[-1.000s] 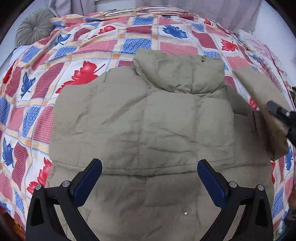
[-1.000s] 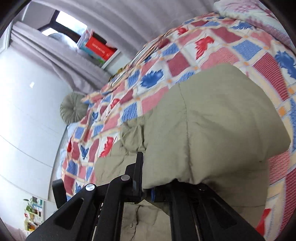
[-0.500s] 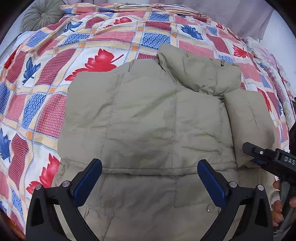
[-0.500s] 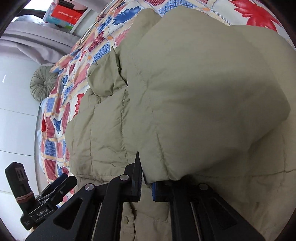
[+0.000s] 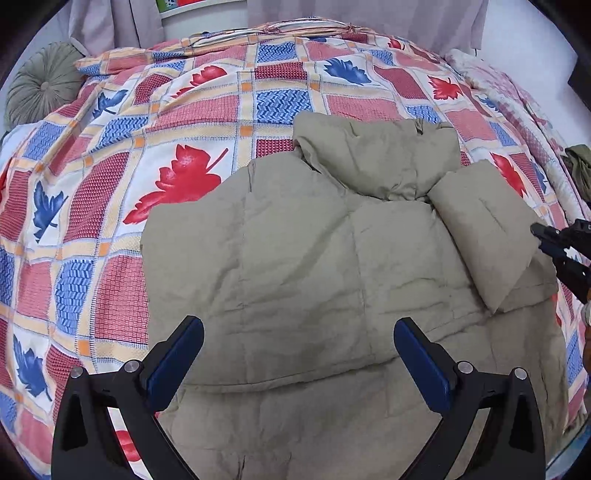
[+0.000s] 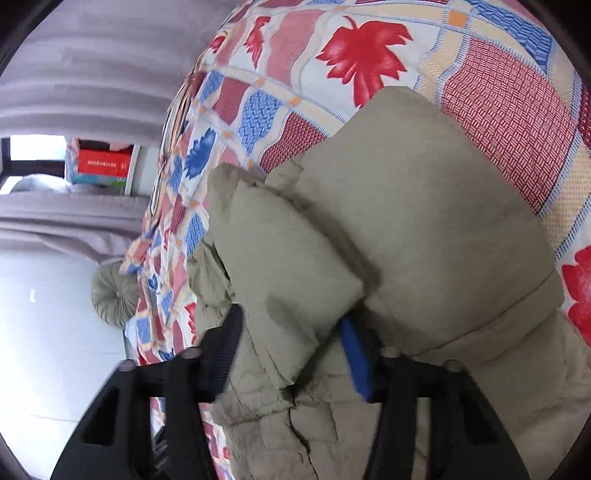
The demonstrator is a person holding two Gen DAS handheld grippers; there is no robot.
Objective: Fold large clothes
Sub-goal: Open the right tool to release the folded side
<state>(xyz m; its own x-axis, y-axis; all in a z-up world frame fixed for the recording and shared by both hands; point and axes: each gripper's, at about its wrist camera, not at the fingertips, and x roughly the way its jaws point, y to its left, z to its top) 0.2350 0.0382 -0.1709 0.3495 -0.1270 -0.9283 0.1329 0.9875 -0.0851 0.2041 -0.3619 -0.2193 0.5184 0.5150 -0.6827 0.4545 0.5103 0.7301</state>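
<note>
A khaki puffer jacket (image 5: 295, 240) lies flat on the bed, collar (image 5: 376, 158) at the far end. Its right sleeve (image 5: 487, 236) is folded in and rests on the body. My left gripper (image 5: 299, 354) hangs open above the jacket's lower part, nothing between its blue pads (image 5: 173, 362). My right gripper (image 5: 554, 243) shows at the right edge, beside the sleeve's end. In the right wrist view the right gripper (image 6: 291, 343) has the sleeve's end (image 6: 288, 266) loosely between its fingers; its jaws are closing.
The bedspread (image 5: 177, 177) is a red, blue and white leaf patchwork. A round grey-green cushion (image 5: 40, 85) sits at the far left corner and curtains (image 5: 122, 22) hang behind. A dark green garment (image 5: 580, 170) lies at the right edge. A red box (image 6: 103, 162) stands on a shelf.
The right gripper came down with the sleeve and laid it on the jacket's body, rolling as it went, then its jaws parted. The left gripper drifted sideways over the jacket, still open.
</note>
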